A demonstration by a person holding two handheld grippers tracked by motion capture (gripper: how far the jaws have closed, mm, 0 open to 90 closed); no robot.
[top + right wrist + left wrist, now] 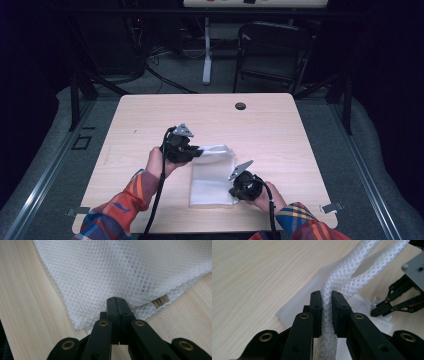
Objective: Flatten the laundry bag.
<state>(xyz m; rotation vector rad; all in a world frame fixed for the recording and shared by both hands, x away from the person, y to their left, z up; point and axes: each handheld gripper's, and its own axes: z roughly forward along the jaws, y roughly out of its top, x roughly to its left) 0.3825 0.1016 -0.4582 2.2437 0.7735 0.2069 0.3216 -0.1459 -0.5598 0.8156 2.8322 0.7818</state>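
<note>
A white mesh bag [212, 177] lies on the wooden table [145, 125]. My left gripper [197, 151] is at the bag's far left corner, shut on a bunched fold of the mesh [344, 277], which rises between its jaws [326, 296] and is lifted off the table. My right gripper [234, 192] is at the bag's near right corner. Its jaws [117, 300] are pressed together on the mesh edge [112, 270], next to a small zipper end [160, 301]. The right gripper [378, 311] is also in the left gripper view, at the far side of the bag.
A dark round grommet [240, 106] sits near the table's far edge. Beyond the table stand a black chair [272, 50] and a white desk leg [206, 50]. Bare wood surrounds the bag on all sides.
</note>
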